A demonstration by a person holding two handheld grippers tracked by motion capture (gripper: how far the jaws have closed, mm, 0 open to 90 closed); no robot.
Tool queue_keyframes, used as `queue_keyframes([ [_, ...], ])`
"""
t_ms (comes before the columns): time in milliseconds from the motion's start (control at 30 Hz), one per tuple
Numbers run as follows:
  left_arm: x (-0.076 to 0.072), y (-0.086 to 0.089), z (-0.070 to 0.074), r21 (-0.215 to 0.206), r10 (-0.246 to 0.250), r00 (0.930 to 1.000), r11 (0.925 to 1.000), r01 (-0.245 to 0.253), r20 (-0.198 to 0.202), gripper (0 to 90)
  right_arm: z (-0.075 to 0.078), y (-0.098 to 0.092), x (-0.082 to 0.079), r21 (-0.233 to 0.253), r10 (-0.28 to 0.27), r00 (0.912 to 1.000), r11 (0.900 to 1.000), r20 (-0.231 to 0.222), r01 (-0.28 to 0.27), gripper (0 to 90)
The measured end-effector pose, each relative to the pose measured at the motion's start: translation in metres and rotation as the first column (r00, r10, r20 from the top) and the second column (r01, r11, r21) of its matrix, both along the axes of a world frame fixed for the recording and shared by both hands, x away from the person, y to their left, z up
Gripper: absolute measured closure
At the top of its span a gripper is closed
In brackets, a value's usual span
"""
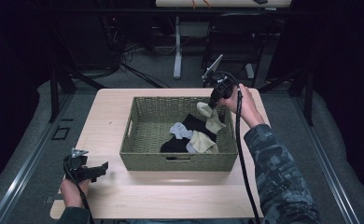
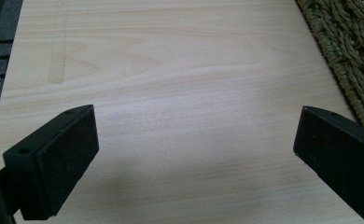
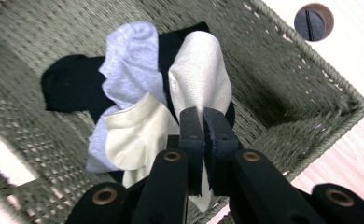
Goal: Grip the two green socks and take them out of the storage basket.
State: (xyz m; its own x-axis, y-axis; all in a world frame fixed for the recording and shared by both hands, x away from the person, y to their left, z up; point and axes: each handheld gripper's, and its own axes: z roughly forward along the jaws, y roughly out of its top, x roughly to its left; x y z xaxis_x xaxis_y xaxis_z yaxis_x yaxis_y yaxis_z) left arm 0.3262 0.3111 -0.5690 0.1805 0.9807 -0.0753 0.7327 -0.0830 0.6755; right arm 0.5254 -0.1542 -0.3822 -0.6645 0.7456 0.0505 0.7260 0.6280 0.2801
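1. The tabletop [image 1: 171, 196] is light wood and takes up the middle of the high view. Dark floor lies all around it.
2. A green woven basket [image 1: 147, 135] sits in the middle of the tabletop. It is a long box shape with a handle hole in its near wall.
3. A pile of socks lies in the right half of the basket. There is a black sock [image 1: 192, 123], a grey sock [image 1: 180, 130] on top of it, and a cream sock [image 1: 201, 142] near the front wall.
4. Another cream sock, the lifted sock [image 1: 211, 116], hangs over the upper right part of the basket. Its lower end touches the pile.
5. The right gripper [image 1: 213, 103] is at the upper right of the basket, held by the right hand [image 1: 243, 105] in a camouflage sleeve. In the right gripper view its jaws are squeezed together on the top of the lifted sock [image 3: 201, 74].
6. The left gripper [image 1: 101, 169] is at the lower left of the high view, low over the tabletop and to the left of the basket. The left hand [image 1: 73, 189] holds it. In the left gripper view its jaws are wide apart with bare wood between them, and the basket's corner [image 2: 353, 56] is at the upper right.
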Motion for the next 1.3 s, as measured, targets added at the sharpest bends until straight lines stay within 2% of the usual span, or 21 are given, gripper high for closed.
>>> queue_keyframes([
  [100,0.0,0.0,0.0,0.0,0.001,1.0,1.0,-0.001,-0.002,0.1,0.009,0.002,-0.003,0.009,0.0,0.9999,1.0,0.011,0.0,86.9],
  [133,0.0,0.0,0.0,0.001,0.0,1.0,1.0,0.0,-0.001,0.1,0.016,0.004,-0.004,0.005,0.009,0.9999,1.0,0.012,-0.009,86.9],
  [267,0.0,-0.001,0.001,0.003,-0.005,1.0,1.0,0.005,0.004,0.1,0.025,0.005,-0.006,0.013,0.018,0.9997,1.0,0.016,-0.019,86.9],
  [333,0.0,-0.001,0.001,0.007,-0.008,0.9999,0.9999,0.008,-0.008,0.1,0.029,0.005,-0.007,0.014,0.018,0.9997,1.0,0.018,-0.018,86.9],
  [600,0.001,-0.002,0.0,0.015,0.002,1.0,0.9999,-0.002,-0.001,0.2,0.043,0.007,-0.01,0.03,0.022,0.9993,0.999,0.029,-0.023,86.9],
  [667,0.001,-0.001,0.0,0.004,0.001,1.0,1.0,-0.001,0.001,0.2,0.049,0.008,-0.011,0.04,0.026,0.9989,0.999,0.039,-0.027,86.8],
  [767,0.001,-0.002,0.0,0.014,0.005,1.0,0.9999,-0.005,-0.001,0.2,0.053,0.008,-0.012,0.04,0.03,0.9987,0.999,0.042,-0.032,86.8],
  [967,0.001,-0.002,0.0,0.008,-0.002,1.0,1.0,0.002,-0.004,0.2,0.064,0.008,-0.016,0.04,0.028,0.9982,0.999,0.053,-0.03,86.8],
  [1300,0.001,-0.002,0.0,0.007,-0.004,1.0,1.0,0.004,-0.004,0.2,0.09,0.0,-0.022,0.063,0.019,0.9956,0.998,0.092,-0.025,86.8],
])
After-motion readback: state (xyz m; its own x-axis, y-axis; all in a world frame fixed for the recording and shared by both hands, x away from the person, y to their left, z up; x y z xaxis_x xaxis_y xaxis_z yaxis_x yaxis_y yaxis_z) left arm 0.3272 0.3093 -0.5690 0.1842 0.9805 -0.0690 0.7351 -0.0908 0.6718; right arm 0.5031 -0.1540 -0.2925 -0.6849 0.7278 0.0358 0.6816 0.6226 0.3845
